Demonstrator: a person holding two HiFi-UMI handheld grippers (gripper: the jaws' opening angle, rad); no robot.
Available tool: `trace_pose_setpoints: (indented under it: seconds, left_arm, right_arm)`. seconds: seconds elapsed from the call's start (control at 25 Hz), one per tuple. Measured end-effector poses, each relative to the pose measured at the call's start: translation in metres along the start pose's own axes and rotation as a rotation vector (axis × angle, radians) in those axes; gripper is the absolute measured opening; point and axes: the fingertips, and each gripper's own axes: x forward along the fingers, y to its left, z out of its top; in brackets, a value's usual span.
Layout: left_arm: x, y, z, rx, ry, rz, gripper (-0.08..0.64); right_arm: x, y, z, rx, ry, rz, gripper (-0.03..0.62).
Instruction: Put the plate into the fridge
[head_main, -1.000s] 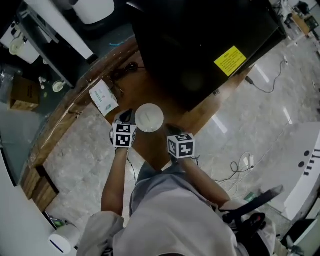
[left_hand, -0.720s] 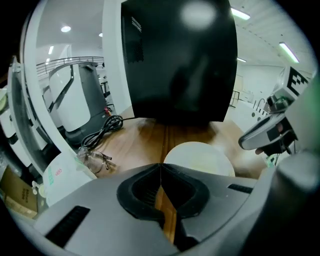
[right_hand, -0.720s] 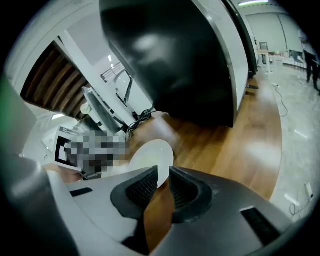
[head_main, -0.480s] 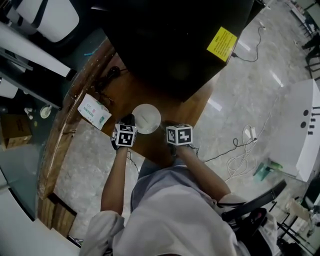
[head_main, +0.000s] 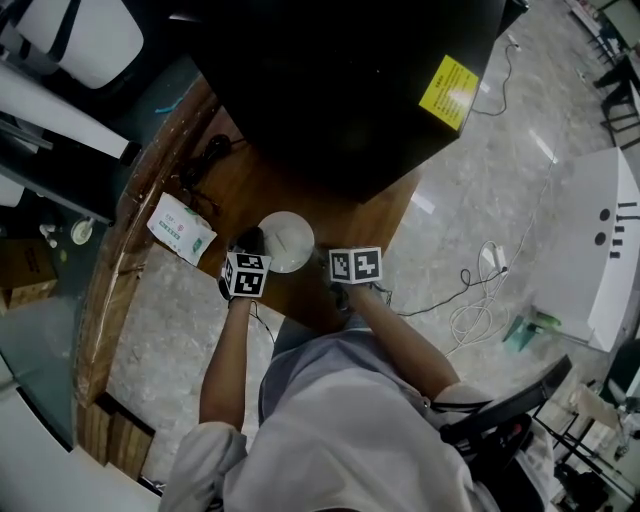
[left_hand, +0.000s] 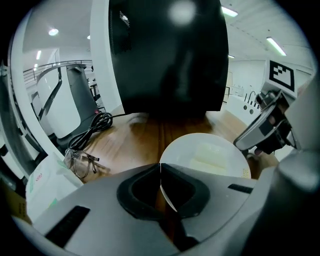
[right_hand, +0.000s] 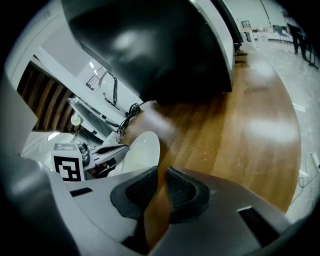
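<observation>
A round white plate (head_main: 288, 240) lies level over the wooden table top (head_main: 330, 215), just in front of the black fridge (head_main: 340, 80). My left gripper (head_main: 256, 244) is shut on the plate's near left rim. In the left gripper view the rim of the plate (left_hand: 205, 155) runs between the closed pads of the left gripper (left_hand: 160, 172). My right gripper (head_main: 352, 262) hangs right of the plate, apart from it. In the right gripper view the right gripper (right_hand: 161, 172) has a narrow gap showing only wood, and the plate (right_hand: 141, 152) sits to its left.
A white and green packet (head_main: 180, 228) lies on the table's left part, with glasses (left_hand: 80, 161) and a black cable (left_hand: 95, 125) near it. The table edge drops to a marble floor (head_main: 470, 200) with a white cord (head_main: 478, 305). A chair (head_main: 500, 420) stands behind the person.
The head view has swung, so the fridge and table sit differently in frame. The plate stays in the left gripper. The right gripper has come up a little closer beside the plate.
</observation>
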Motion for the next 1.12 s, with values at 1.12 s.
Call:
trace_pose_setpoints:
  seconds: [1.12]
  left_arm:
    - [0.01, 0.014, -0.009, -0.075, -0.038, 0.012, 0.018]
  right_arm:
    - [0.009, 0.038, 0.034, 0.265, -0.018, 0.396, 0.066]
